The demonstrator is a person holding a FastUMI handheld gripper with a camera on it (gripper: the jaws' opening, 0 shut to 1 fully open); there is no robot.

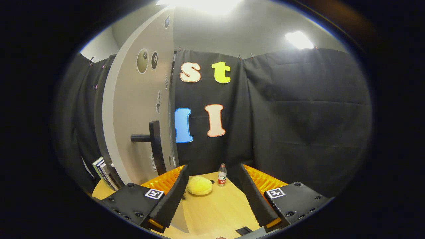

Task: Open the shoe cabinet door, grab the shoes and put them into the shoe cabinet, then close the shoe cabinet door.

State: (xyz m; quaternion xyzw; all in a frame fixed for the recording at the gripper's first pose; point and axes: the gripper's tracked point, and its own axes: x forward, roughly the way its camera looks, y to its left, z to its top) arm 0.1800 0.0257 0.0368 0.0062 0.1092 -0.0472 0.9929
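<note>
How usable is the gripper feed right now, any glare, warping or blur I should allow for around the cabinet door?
Gripper view: two ceiling lights blow out to white, but no glare falls on the pale grey cabinet door; fisheye bends that door's edge into a curve; its black bar handle, the fluffy yellow slipper and small clear bottle on the light wooden table look sharp; open gripper holds nothing.

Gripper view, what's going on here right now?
A hand-held gripper hangs open over a wooden table, holding nothing. A yellow fluffy shoe lies just ahead between the fingers, with a small water bottle beside it. To the left, the cabinet door with its dark handle looks swung open, edge toward the camera. Some books lean near its base. The shoe isn't picked up yet.
</note>
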